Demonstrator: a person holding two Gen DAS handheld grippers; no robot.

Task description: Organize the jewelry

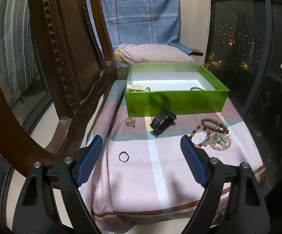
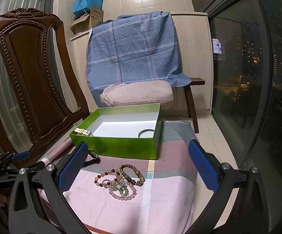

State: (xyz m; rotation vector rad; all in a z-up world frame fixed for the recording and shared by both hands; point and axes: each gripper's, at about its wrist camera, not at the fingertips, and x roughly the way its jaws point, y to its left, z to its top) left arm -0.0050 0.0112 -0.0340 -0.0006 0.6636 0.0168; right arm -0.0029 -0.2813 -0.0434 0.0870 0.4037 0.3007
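Observation:
An open green box (image 1: 177,101) (image 2: 121,144) stands on a pink checked cloth and holds a cream strap (image 1: 136,88) (image 2: 82,131) and a dark ring (image 2: 146,132). In front of it lie a black watch band (image 1: 163,121), a small clear bead piece (image 1: 130,121), a thin dark ring (image 1: 123,157) and a heap of bead bracelets (image 1: 216,135) (image 2: 120,181). My left gripper (image 1: 142,146) hangs open above the cloth, nothing between its blue pads. My right gripper (image 2: 138,152) is open too, the bracelets lying below and between its fingers.
A carved wooden chair back (image 1: 63,58) (image 2: 28,78) rises close on the left. Behind the box are a pink cushion (image 2: 139,95) and a blue checked sheet (image 2: 133,48) over a bench. A dark window (image 2: 257,78) runs along the right.

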